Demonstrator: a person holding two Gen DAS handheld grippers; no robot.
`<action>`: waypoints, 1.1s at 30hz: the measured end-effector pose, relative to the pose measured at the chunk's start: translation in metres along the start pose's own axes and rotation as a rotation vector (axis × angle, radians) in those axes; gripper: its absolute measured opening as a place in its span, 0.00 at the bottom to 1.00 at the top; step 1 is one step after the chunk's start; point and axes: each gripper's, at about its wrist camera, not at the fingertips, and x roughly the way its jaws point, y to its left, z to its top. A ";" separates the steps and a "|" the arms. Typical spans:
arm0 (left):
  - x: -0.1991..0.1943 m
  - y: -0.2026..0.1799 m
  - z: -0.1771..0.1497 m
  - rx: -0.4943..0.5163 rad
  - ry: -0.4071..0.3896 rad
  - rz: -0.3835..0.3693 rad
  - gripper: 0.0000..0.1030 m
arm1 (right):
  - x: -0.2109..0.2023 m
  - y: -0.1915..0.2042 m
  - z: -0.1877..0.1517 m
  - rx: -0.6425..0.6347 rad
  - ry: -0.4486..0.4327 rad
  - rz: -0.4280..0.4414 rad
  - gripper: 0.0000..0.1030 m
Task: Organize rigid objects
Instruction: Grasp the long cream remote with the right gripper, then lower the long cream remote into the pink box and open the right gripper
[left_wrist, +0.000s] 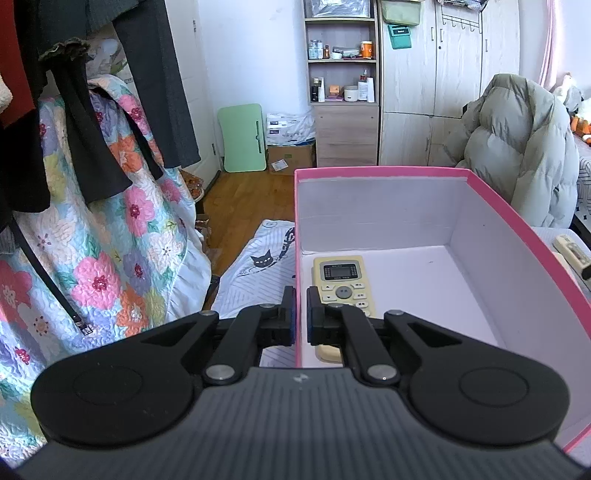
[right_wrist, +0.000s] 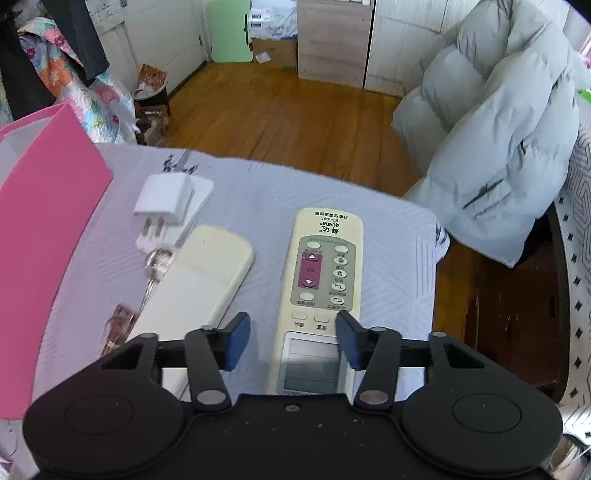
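Presently: pale patterned cloth covering table; pink box sitting on it, holding cream remote. Left gripper pinching box wall. Right gripper hanging spread over second remote, pads not pressing. White charger lying near. Wood floor, grey puffer coat sitting beyond.

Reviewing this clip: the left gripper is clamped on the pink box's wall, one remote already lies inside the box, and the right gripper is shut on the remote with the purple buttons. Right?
Not quite. The right gripper is open, not shut: in the right wrist view its pads straddle the remote with the purple buttons without pressing it. The rest holds: the left gripper is clamped on the pink box, with a remote inside.
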 end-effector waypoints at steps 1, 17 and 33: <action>0.000 -0.001 0.000 0.004 0.001 0.003 0.04 | 0.002 0.000 0.002 -0.002 -0.008 -0.010 0.60; 0.000 0.000 0.000 0.011 0.000 0.001 0.05 | 0.032 -0.014 0.023 -0.028 -0.054 -0.106 0.56; -0.003 0.002 -0.002 -0.007 -0.019 0.000 0.05 | -0.070 0.066 0.009 -0.166 -0.358 -0.104 0.56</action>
